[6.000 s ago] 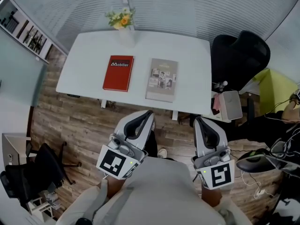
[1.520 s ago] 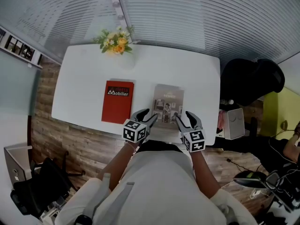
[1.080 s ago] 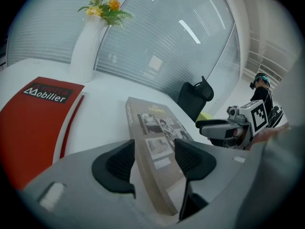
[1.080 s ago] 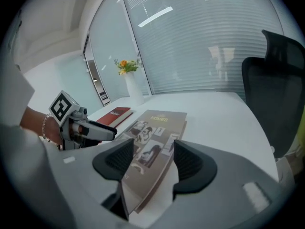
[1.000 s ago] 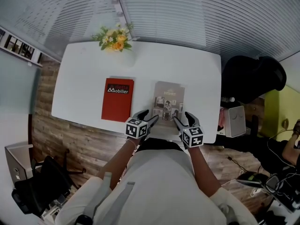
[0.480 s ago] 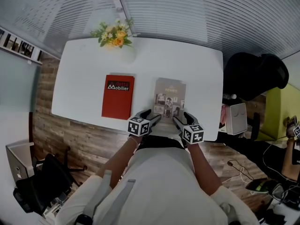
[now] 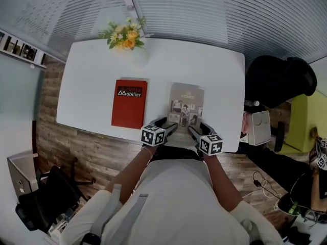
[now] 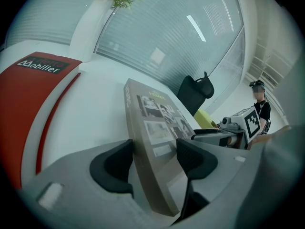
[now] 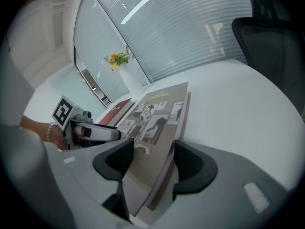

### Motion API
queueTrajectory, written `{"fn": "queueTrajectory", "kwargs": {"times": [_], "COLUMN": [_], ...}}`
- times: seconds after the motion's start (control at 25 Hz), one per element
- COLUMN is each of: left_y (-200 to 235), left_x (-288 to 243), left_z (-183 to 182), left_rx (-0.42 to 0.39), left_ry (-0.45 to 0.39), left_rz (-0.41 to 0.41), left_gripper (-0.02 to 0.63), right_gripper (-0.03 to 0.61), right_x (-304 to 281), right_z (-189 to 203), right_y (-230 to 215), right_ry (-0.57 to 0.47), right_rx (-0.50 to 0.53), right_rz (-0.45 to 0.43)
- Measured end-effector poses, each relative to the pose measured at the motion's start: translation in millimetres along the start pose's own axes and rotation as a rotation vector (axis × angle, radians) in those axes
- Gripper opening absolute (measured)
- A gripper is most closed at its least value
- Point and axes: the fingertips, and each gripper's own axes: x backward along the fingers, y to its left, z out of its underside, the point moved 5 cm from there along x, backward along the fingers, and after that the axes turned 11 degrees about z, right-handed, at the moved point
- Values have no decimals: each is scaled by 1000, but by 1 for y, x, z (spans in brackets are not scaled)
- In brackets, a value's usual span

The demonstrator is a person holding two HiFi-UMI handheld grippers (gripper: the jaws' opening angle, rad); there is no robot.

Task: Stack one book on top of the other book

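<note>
A: Where is the grey book (image 7: 186, 103) lying right now?

B: It is lying on the white table (image 7: 92, 75), long axis running away from the person. Its near short edge is sitting at the table's near rim, and both tools are working there.

A: What are the tools doing?

B: The left gripper (image 7: 171, 125) is pinching the near left corner. The right gripper (image 7: 192, 129) is pinching the near right corner. In each gripper view the cover is passing between the two dark pads and filling the gap, so I am reading both as clamped on it. The book is looking tilted in those views, though I cannot tell whether the edge is clear of the table.

A: And the other book?

B: The red book (image 7: 129, 110) is lying flat to the left of the grey one, apart from it, with its long axis parallel. The left gripper is the nearer one to it. By my judgement any stacking carry is going sideways to the left, with no turning needed.

A: Materials?

B: Both are thin, flat rectangles. The grey one is showing a matt cover with small photo panels. The red one is showing a plain cover with white lettering on a dark band. The tabletop is looking smooth and hard.
</note>
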Motion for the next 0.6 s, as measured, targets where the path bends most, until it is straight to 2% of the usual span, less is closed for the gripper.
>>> {"fn": "queueTrajectory", "kwargs": {"times": [0.6], "left_y": [-2], "left_x": [2], "left_z": [-2], "left_rx": [-9], "left_ry": [13], "left_rz": [-16], "left_gripper": [287], "right_gripper": [247], "right_x": [1], "right_z": [-1], "right_y": [2], "right_ry": [24], "right_rx": [1], "right_rz": [-1]}}
